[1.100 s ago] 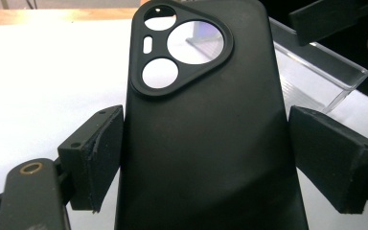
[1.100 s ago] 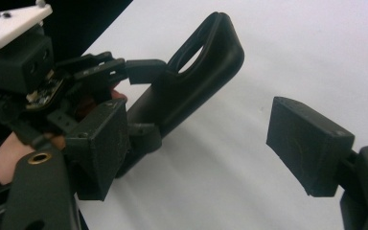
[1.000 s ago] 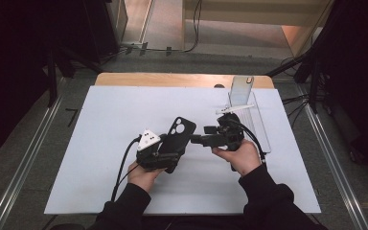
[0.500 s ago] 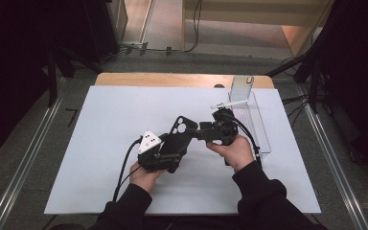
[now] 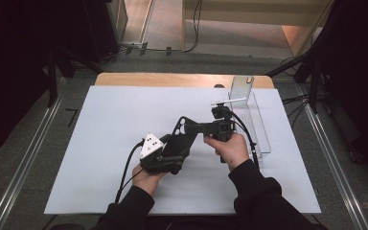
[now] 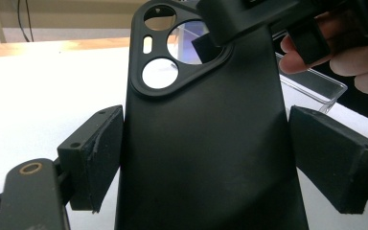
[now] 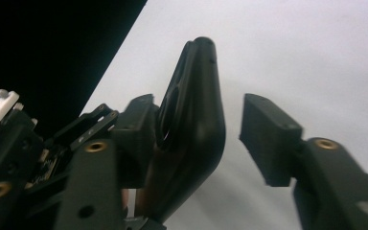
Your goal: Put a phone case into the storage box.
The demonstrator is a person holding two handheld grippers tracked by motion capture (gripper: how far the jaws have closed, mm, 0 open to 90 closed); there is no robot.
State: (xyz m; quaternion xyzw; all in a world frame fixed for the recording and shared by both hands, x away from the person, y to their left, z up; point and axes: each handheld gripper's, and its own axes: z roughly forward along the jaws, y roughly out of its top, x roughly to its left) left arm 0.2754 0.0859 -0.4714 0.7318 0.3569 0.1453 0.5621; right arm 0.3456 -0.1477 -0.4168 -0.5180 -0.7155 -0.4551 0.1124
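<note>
A black phone case (image 5: 181, 139) with round camera cut-outs stands tilted above the white mat. My left gripper (image 5: 173, 149) is shut on it across its width. In the left gripper view both pads (image 6: 93, 153) press the edges of the case (image 6: 206, 134). My right gripper (image 5: 194, 127) reaches in from the right at the case's top end (image 7: 191, 124), and its jaws have just been closing around it. In the right gripper view one pad (image 7: 136, 124) touches the case, while the other pad (image 7: 266, 139) stands clear of it with a gap.
A clear plastic tray (image 5: 259, 134) lies on the mat (image 5: 100, 134) to the right of my right hand. A see-through upright piece (image 5: 241, 88) stands at its far end. The table's wooden edge (image 5: 172, 79) runs along the back, and metal rails flank the table.
My right gripper has moved left onto the case's top end, and its jaws have narrowed around it. The left gripper has kept its hold and stayed in place.
</note>
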